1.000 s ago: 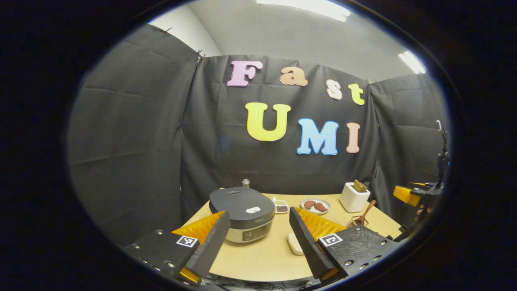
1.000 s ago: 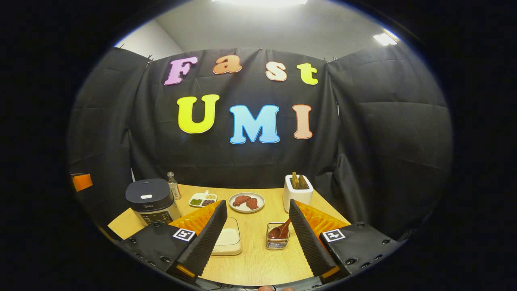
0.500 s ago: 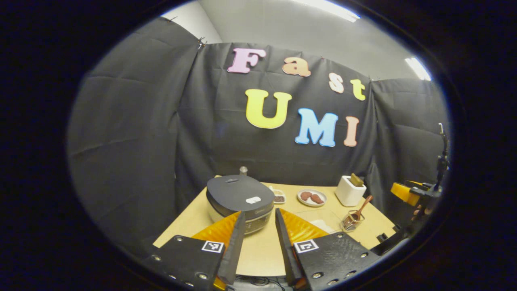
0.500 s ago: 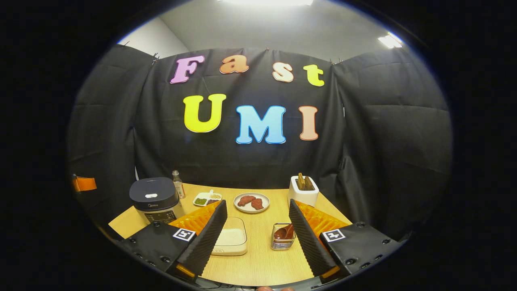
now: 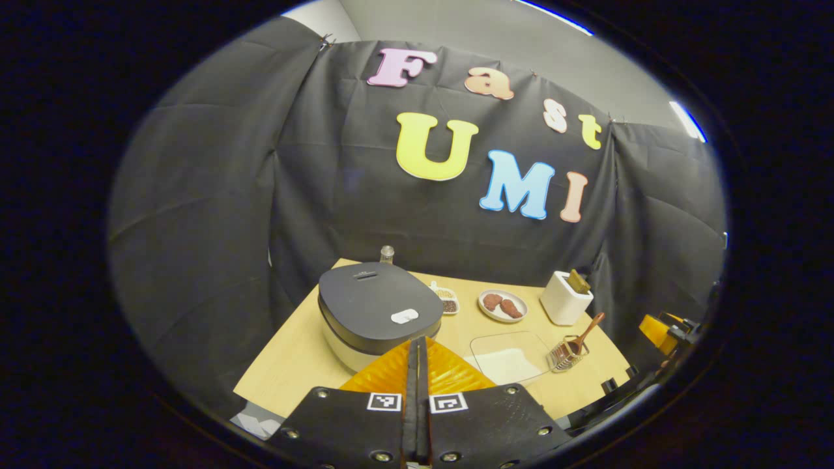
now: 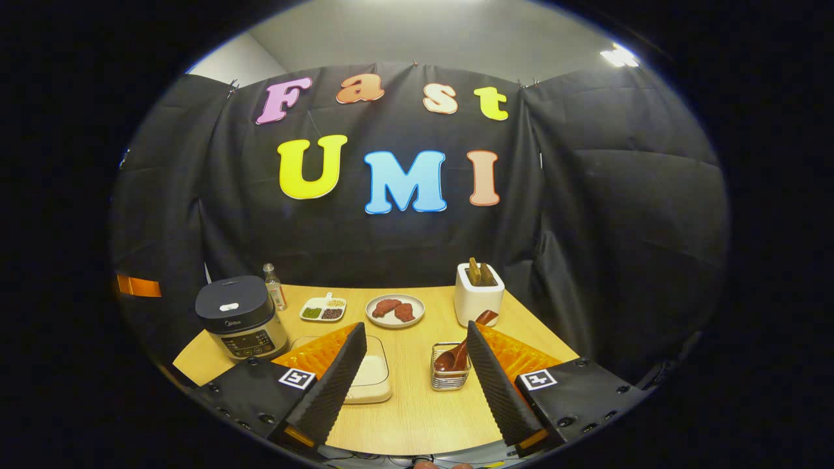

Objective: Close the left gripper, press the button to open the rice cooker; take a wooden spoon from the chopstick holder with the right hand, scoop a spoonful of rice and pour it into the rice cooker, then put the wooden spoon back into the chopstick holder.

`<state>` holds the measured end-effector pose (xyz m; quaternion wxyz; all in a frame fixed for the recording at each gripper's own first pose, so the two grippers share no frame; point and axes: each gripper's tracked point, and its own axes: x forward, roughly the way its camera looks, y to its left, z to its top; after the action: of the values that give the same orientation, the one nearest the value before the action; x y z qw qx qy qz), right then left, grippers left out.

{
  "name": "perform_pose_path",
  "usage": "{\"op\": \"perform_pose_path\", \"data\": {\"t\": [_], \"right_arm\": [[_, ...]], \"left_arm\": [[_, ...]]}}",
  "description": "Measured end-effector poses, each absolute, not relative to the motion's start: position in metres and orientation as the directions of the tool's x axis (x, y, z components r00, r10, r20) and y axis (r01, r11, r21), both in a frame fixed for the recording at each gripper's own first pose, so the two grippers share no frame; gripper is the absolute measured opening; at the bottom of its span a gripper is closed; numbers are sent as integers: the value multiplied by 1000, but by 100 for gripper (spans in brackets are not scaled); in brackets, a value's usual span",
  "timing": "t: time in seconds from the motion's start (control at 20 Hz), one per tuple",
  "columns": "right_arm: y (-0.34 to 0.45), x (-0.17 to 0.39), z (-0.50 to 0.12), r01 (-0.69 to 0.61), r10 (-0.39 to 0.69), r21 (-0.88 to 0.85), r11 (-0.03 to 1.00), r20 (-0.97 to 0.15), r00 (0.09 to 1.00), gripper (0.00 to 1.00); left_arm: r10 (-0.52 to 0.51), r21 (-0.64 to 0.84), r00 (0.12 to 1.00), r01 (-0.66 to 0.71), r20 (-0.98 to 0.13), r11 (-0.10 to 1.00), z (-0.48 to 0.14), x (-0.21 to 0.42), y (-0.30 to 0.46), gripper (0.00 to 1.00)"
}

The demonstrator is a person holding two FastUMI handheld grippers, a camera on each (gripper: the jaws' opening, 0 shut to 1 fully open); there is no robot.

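So the first bit looks sorted: the left gripper [image 5: 417, 355] has its two fingers pressed flat together with nothing between them, hanging just above the near edge of the rice cooker [image 5: 378, 312]; I'd say we're at the "press the button" step, and the lid is down, so it's not opened yet.

Next move, as I read it: come down with that closed tip onto the pale button [image 5: 404, 316] on the lid, which sits around 11 o'clock from the fingertips and close by; it's a small target, so the tip needs to land square on it rather than skid off across the smooth lid.

The right gripper [image 6: 412, 365] is wide apart and holding nothing, waiting over the near side of the counter [image 6: 417, 417]; the wooden spoon [image 6: 459, 339] is at about 1 o'clock from the middle of its gap, bowl down in the wire chopstick holder [image 6: 449, 378] with the handle leaning off to the right; the rice tray [image 6: 370, 378] is at about 10 o'clock, partly hidden behind the left-hand finger.

Head count from the right gripper view:
- one rice cooker, one wooden spoon, one wire holder, one tray of rice
- one small bottle [image 6: 273, 294] right behind the cooker
- one divided dish [image 6: 322, 311] with three lots of beans or grains
- one plate [image 6: 395, 310] with two brown pieces on it
- one white pot [image 6: 479, 299] with a couple of sticks poking out; can't tell what they are
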<state>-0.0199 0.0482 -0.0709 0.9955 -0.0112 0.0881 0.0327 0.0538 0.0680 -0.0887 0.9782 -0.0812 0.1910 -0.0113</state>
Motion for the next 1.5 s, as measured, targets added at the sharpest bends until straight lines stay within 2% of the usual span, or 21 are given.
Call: {"op": "perform_pose_path", "data": {"t": [0.1, 0.45, 0.75, 1.25, 1.5], "right_arm": [[52, -12, -72, -85, 82, -8, 996, -184, 979, 98], [64, 29, -69, -148, 147, 4, 989, -179, 973, 97], [60, 65, -73, -135, 137, 24, 991, -203, 970, 98], [42, 111, -78, -91, 105, 71, 993, -218, 970, 98], [42, 123, -81, -85, 108, 106, 991, -230, 967, 97]], "left_arm": [[-30, -164, 910, -42, -413, 985, -94, 83, 76, 0], [-45, -219, 844, -87, -535, 972, -127, 174, 84, 1], [-63, -238, 774, -116, -631, 964, -165, 216, 81, 1], [-62, -194, 670, -124, -740, 973, -206, 242, 64, 0], [-83, -239, 649, -156, -756, 958, -217, 238, 62, 2]]}}
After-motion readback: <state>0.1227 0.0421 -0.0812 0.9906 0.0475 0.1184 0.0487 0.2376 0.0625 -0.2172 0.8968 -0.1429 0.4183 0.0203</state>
